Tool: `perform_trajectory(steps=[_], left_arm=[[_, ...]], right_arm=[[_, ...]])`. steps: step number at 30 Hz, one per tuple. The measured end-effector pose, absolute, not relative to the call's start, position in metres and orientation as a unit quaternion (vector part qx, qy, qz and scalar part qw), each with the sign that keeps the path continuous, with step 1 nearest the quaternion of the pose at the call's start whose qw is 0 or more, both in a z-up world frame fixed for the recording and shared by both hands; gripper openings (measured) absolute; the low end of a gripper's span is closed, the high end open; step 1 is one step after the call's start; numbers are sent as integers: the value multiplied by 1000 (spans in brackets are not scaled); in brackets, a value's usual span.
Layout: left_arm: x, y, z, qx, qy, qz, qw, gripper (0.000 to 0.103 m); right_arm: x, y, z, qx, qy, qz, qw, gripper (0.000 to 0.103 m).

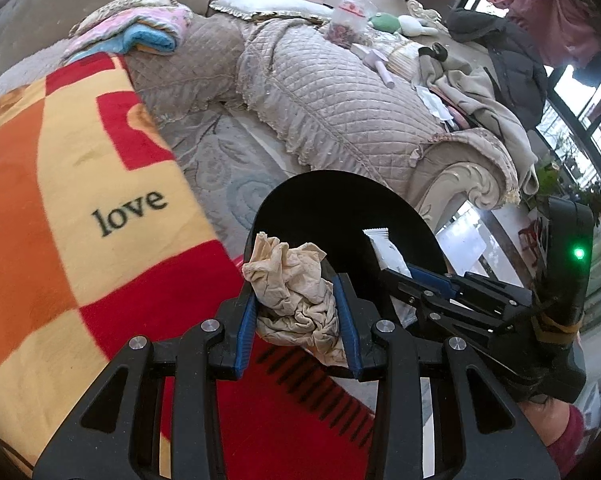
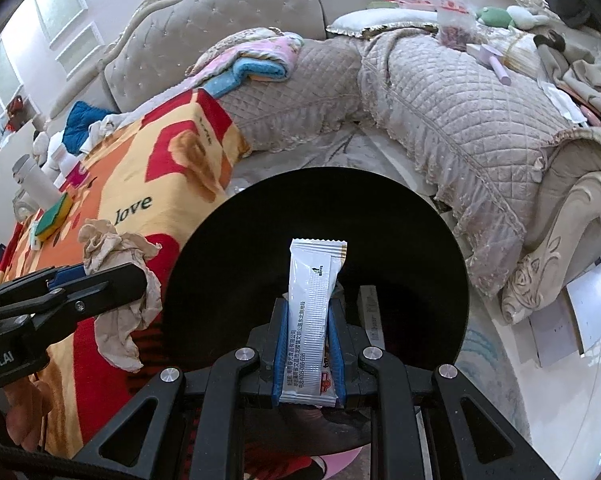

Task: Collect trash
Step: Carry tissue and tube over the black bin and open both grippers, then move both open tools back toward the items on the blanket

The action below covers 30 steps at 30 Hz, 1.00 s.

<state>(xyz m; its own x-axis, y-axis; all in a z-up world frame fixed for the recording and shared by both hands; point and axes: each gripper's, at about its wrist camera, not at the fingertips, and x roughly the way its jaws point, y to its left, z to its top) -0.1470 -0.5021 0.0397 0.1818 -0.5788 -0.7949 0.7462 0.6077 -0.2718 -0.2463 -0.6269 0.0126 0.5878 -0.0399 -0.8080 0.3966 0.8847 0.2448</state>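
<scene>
— What is seen from the left wrist?

— A crumpled tissue (image 1: 296, 300) is pinched between the blue pads (image 1: 246, 330) of the left tool (image 1: 298, 320), which is closed down to the width of the wad. It is held just at the near rim of a black bin (image 1: 340, 208), over a blanket (image 1: 80, 200) marked "love". The right tool (image 1: 412, 276) is seen from the side at the right, with a white wrapper (image 1: 384, 250) sticking out of it over the bin's mouth.

— And from the right wrist?

— The wrapper (image 2: 314, 312) is shown head-on: a long white sachet with printed text, clamped upright between the pads of the right tool (image 2: 309, 344), which is closed tight on its lower half. Its upper end is seen against the dark inside of the bin (image 2: 420, 260). The left tool (image 2: 100, 280) is seen at the left with the tissue (image 2: 116, 280) hanging from it, beside the rim rather than clearly over the opening.

— Is anything shown in one view only?

— A green and yellow sponge (image 2: 52, 218) and a white bottle (image 2: 34, 178) on the blanket (image 2: 148, 184) are shown only by the right wrist. The sofa (image 1: 320, 92) with its quilted cover is shown by both.
</scene>
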Motion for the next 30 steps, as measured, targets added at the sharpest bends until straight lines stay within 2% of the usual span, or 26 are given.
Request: perform_trajectory(steps=[11, 19, 22, 24, 30], left_arm=[[-150, -507, 34, 99, 469, -446, 756, 40], [-150, -503, 36, 89, 468, -457, 751, 59], [-149, -501, 36, 89, 468, -453, 753, 59], [-148, -498, 36, 86, 471, -451, 754, 59], [-146, -488, 40, 81, 467, -438, 764, 59]], right_arm=[[-245, -632, 7, 215, 440, -128, 863, 18], [-247, -640, 6, 232, 441, -145, 855, 19], [-249, -641, 7, 238, 439, -147, 854, 23], [-249, -640, 8, 240, 438, -146, 854, 31], [-246, -633, 11, 234, 439, -142, 856, 32]])
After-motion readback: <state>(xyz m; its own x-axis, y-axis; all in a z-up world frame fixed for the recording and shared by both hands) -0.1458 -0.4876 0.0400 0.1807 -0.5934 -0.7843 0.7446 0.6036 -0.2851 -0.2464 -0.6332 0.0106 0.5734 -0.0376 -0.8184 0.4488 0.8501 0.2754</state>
